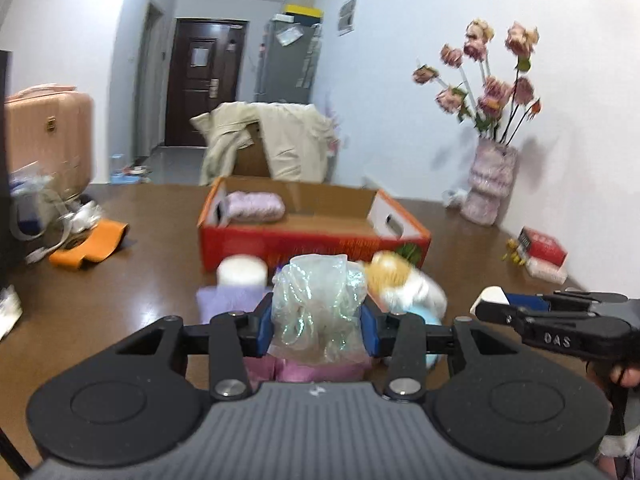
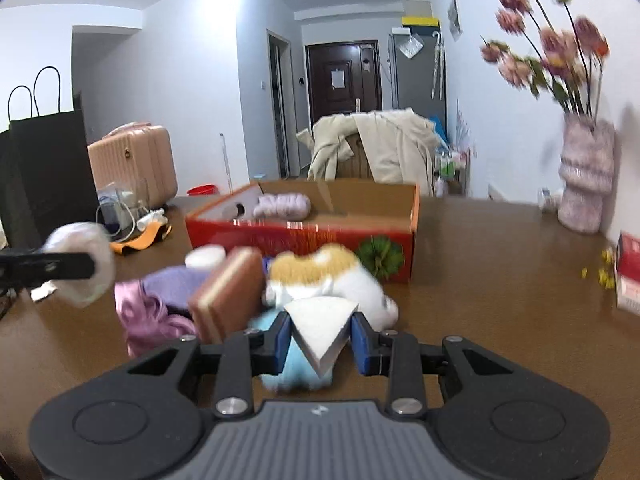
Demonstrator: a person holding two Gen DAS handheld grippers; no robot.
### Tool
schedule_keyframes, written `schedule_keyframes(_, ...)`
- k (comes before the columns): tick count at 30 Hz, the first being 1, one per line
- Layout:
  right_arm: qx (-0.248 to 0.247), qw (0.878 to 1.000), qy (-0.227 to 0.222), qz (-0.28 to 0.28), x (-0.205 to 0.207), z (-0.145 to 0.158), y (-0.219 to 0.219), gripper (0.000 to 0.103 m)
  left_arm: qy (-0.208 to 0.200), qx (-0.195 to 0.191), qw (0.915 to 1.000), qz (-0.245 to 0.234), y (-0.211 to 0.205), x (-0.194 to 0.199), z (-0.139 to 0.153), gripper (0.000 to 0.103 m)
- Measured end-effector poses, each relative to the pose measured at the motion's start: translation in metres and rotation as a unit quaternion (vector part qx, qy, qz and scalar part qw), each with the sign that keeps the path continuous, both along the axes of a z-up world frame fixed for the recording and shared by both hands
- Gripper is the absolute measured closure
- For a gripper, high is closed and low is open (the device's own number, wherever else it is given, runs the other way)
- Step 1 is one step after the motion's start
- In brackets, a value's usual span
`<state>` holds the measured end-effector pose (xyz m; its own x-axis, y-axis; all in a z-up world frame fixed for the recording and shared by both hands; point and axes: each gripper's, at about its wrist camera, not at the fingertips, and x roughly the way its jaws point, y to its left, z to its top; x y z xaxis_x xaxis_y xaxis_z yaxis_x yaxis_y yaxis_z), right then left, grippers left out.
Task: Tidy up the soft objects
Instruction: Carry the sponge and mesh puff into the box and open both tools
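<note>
Left wrist view: left gripper is pinching a crinkly mesh pouf, light and squashy. Right gripper is clamping a white sponge wedge mid-body, springy.

Box: red-orange outside, plain brown cardboard inside
Mesh pouf: translucent, iridescent white
Wedge sponge: white
Plush toy: tan and white
Gripper pads: blue, on black fingers
Table: glossy dark brown
Vase: mottled pink
Suitcase: peach, ribbed
</note>
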<state>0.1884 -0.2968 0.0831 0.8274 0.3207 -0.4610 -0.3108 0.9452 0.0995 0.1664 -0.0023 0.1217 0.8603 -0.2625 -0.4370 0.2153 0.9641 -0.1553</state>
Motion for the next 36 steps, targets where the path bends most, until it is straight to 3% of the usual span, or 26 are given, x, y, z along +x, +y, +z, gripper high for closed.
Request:
schedule_keyframes(5, -0.010, 1.000, -0.012, 0.017, 0.043, 0.031, 0.004, 0.071, 0.027, -0.002, 0.9982, -0.054, 0.006, 0.097, 0.022, 0.060)
schedule_keyframes(7, -0.014, 0.999, -0.006, 0.029, 0.076, 0.039, 0.007, 0.071, 0.032, 0.012, 0.9970, -0.069, 0.001, 0.148, 0.031, 0.060)
schedule_keyframes(10, -0.026, 0.999, 0.014, 0.044, 0.142, 0.047, 0.017, 0.071, 0.071, 0.025, 0.9938, -0.081, -0.009, 0.232, 0.032, 0.059)
schedule_keyframes(13, -0.046, 0.996, 0.047, 0.054, 0.221, 0.043, 0.038, 0.071, 0.130, 0.023, 0.9878, -0.083, -0.024, 0.315, 0.016, 0.059)
schedule_keyframes(15, -0.117, 0.991, 0.043, 0.050, 0.259, 0.034, 0.063, 0.071, 0.143, 0.047, 0.9851, -0.084, -0.038, 0.360, 0.003, 0.058)
schedule_keyframes(17, -0.151, 0.984, 0.060, 0.068, 0.300, 0.020, 0.087, 0.071, 0.155, 0.070, 0.9825, -0.077, -0.049, 0.399, -0.012, 0.056)
schedule_keyframes(19, -0.154, 0.981, 0.090, 0.072, 0.335, 0.007, 0.099, 0.071, 0.172, 0.077, 0.9806, -0.054, -0.049, 0.432, -0.029, 0.049)
schedule_keyframes(20, -0.153, 0.981, 0.101, 0.068, 0.352, 0.000, 0.103, 0.070, 0.178, 0.073, 0.9803, -0.046, -0.048, 0.444, -0.036, 0.040)
schedule_keyframes(23, -0.149, 0.978, 0.130, 0.061, 0.390, -0.024, 0.109, 0.068, 0.193, 0.049, 0.9792, -0.040, -0.038, 0.461, -0.053, 0.034)
schedule_keyframes(26, -0.131, 0.971, 0.181, 0.080, 0.410, -0.038, 0.113, 0.062, 0.180, 0.044, 0.9819, -0.039, -0.031, 0.460, -0.049, 0.030)
schedule_keyframes(28, -0.127, 0.975, 0.161, 0.088, 0.405, -0.033, 0.115, 0.045, 0.169, 0.040, 0.9840, -0.039, -0.025, 0.456, -0.038, 0.026)
schedule_keyframes(29, -0.130, 0.977, 0.147, 0.087, 0.403, -0.030, 0.117, 0.042, 0.167, 0.037, 0.9846, -0.035, -0.021, 0.454, -0.033, 0.026)
schedule_keyframes(36, -0.137, 0.981, 0.109, 0.086, 0.363, 0.017, 0.097, 0.041, 0.126, 0.065, 0.9896, -0.026, -0.002, 0.402, 0.030, 0.023)
